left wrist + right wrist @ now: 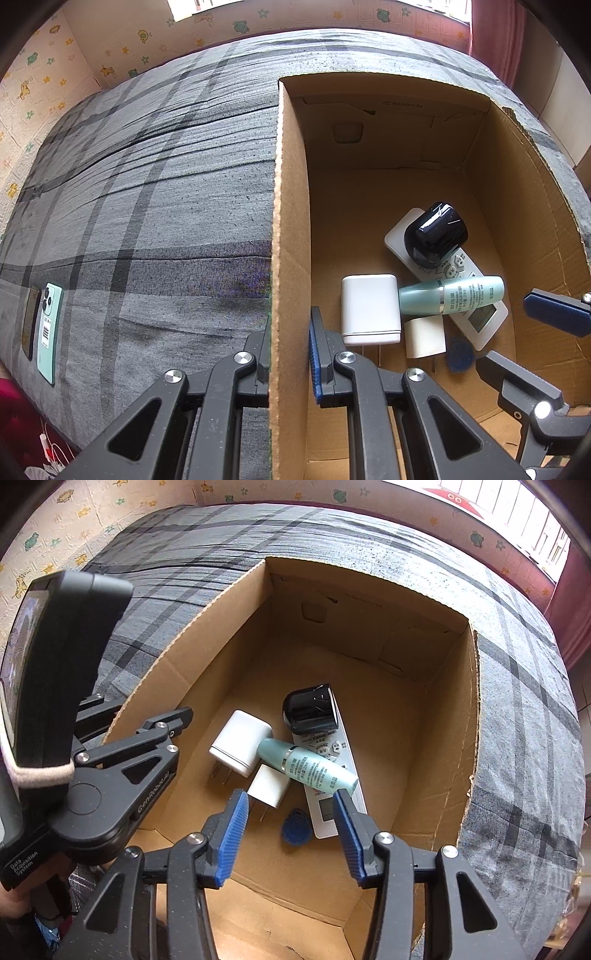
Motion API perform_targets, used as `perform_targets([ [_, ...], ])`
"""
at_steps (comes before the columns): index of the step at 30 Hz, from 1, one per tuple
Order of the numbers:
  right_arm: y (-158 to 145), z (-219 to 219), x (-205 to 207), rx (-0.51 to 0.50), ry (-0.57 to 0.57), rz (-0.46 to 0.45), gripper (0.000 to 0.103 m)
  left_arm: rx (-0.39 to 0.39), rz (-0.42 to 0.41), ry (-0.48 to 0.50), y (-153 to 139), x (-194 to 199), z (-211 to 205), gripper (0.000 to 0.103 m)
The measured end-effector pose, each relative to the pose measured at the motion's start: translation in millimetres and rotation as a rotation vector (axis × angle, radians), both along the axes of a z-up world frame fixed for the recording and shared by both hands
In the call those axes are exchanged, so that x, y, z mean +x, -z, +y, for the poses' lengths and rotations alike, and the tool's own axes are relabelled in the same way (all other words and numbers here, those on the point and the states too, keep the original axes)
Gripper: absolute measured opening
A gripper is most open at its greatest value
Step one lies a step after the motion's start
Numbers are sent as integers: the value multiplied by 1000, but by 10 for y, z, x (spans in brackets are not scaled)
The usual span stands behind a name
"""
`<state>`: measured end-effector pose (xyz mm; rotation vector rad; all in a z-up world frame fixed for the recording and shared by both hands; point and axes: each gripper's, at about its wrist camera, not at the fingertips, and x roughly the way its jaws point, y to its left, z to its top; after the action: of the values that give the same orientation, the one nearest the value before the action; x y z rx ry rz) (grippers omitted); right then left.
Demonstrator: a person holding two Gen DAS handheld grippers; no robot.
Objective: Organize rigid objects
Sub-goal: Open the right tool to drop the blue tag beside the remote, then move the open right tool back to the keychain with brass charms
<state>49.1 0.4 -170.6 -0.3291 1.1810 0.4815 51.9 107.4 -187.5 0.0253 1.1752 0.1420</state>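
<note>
Release step over the cardboard box (436, 738): right tongs (291, 834) stand part open and empty above the items.
Left tongs (290, 363) are clamped on the box wall. The teal bottle (314, 770) lies across the remote (332, 775), inside the box on the bed (147, 184). Next likely: fetch the phone (50, 330) outside.

Grey plaid bedcover (166, 192). Two phones (50, 332) side by side near its left edge. Cartoon-print wallpaper (37, 81) behind; dark red curtain (495, 33) at right.
</note>
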Motion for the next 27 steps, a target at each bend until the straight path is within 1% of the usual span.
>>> perform_targets([
  [2, -81, -34, -42, 0, -3, -21, 54, 0, 0, 0, -2, 0, -3, 15],
  [5, -179, -84, -70, 9, 8, -38, 60, 1, 2, 0, -4, 1, -2, 15],
  [7, -236, -120, -78, 14, 16, -50, 72, 3, 1, 1, -6, 1, -5, 15],
  [11, -346, -198, -94, 8, 28, -77, 81, -1, 1, 0, -8, 1, 4, 15],
  [13, -407, -244, -95, 10, 40, -92, 90, 2, 2, 1, -5, 3, 5, 15],
  [17, -515, -383, -90, 4, 71, -129, 97, 5, 3, 2, -5, 3, 3, 15],
  [19, -557, -468, -71, 7, 77, -136, 103, 5, 2, 2, -5, 3, -1, 15],
  [22, -621, -625, -50, -2, 106, -152, 103, 5, 2, 2, -6, 3, -4, 15],
  [27, -656, -923, 11, -7, 168, -145, 103, 4, 2, 2, -4, 5, -10, 15],
])
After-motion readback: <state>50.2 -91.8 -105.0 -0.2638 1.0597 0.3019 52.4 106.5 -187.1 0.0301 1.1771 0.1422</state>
